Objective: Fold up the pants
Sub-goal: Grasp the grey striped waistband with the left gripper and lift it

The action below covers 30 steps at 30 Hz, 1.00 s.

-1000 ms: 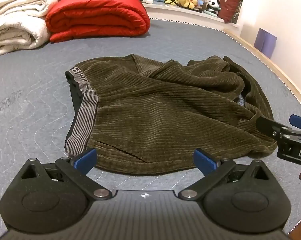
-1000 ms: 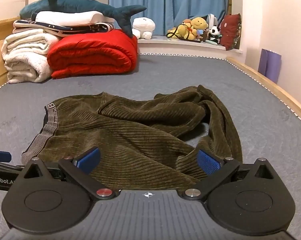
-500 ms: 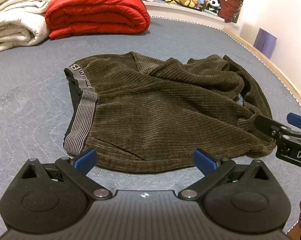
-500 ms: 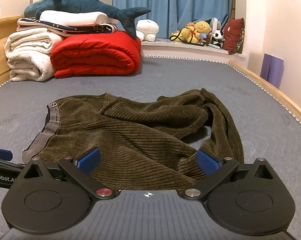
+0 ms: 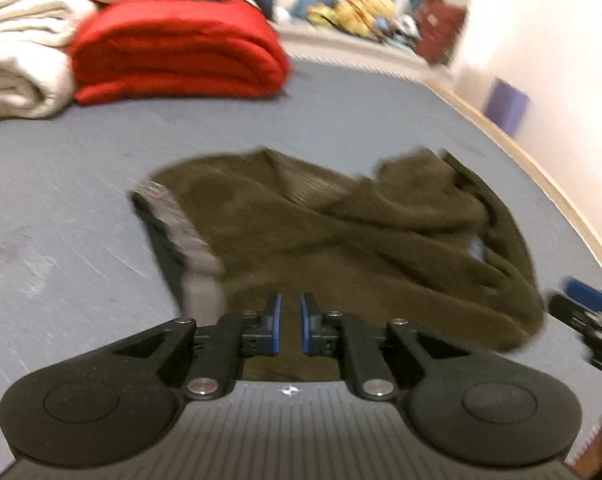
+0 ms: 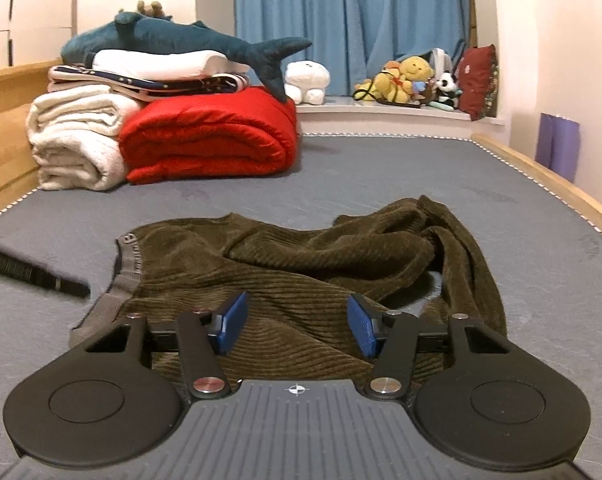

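- The olive corduroy pants (image 6: 301, 264) are lying crumpled on the grey mattress (image 6: 361, 176), filling the middle of both views, with the grey waistband (image 6: 121, 276) at centre left.
- Bare mattress is stretching open along the left side and across the upper middle of the frame, up to the red blanket (image 6: 209, 140) and white towels (image 6: 77, 140) stacked at upper left.
- A wooden bed rail (image 6: 549, 184) is closing off the right edge, so room there is narrower.
- The left tool (image 5: 289, 322) is sitting over the pants' near hem, just right of the waistband, its blue pads (image 5: 276, 322) drawn to a narrow slit; blur is hiding whether cloth is caught between them.
- The right tool (image 6: 297, 326) is closing at about half width above the near edge, pads not pressing the cloth.
- Compared with half a second ago, the left tool has gone from fully wide to nearly closed and has slid toward the waistband; the right tool has narrowed from wide.
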Each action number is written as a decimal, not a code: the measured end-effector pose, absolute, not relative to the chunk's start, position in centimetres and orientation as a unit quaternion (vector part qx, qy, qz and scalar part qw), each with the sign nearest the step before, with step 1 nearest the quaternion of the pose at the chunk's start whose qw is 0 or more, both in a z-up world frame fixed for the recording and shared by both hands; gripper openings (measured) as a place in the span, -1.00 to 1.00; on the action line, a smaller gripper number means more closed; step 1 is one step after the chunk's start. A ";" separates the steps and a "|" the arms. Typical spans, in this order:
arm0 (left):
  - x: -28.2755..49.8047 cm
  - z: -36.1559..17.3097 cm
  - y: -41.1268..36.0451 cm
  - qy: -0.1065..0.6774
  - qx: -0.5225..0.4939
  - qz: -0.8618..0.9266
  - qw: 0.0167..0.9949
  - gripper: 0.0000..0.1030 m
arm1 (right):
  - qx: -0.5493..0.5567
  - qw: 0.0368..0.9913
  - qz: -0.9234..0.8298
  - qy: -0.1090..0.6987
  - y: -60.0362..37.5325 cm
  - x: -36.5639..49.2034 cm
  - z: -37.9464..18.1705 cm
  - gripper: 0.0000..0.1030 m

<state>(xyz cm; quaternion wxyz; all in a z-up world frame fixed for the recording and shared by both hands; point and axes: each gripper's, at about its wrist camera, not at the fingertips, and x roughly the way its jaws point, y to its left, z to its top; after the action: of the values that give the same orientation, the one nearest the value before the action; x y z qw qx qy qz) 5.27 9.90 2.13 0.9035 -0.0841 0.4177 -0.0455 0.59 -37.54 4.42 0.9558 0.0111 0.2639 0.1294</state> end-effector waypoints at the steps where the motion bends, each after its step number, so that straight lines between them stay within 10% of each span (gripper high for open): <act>1: 5.5 1.1 11.1 0.416 -0.090 -0.031 0.904 -0.79 | 0.010 0.956 0.133 0.262 -37.4 0.5 4.4 0.12; 7: 8.8 -5.4 14.5 0.479 -0.114 0.025 0.870 -0.48 | 0.011 0.951 0.143 0.276 -37.2 1.1 3.5 0.17; 12: 10.3 -6.8 14.9 0.478 -0.160 0.021 0.864 0.33 | -0.007 0.948 0.128 0.293 -36.5 1.8 2.5 0.36; 30: 13.1 -9.3 10.8 0.479 -0.086 0.020 0.873 0.59 | 0.005 0.933 0.091 0.347 -36.9 4.1 0.2 0.65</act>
<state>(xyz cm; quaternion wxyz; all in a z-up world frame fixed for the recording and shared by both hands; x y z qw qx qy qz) 13.08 10.81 -9.31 0.8732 -0.0856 0.4794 0.0199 4.07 -36.87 0.17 0.9335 0.0048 0.3468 0.0912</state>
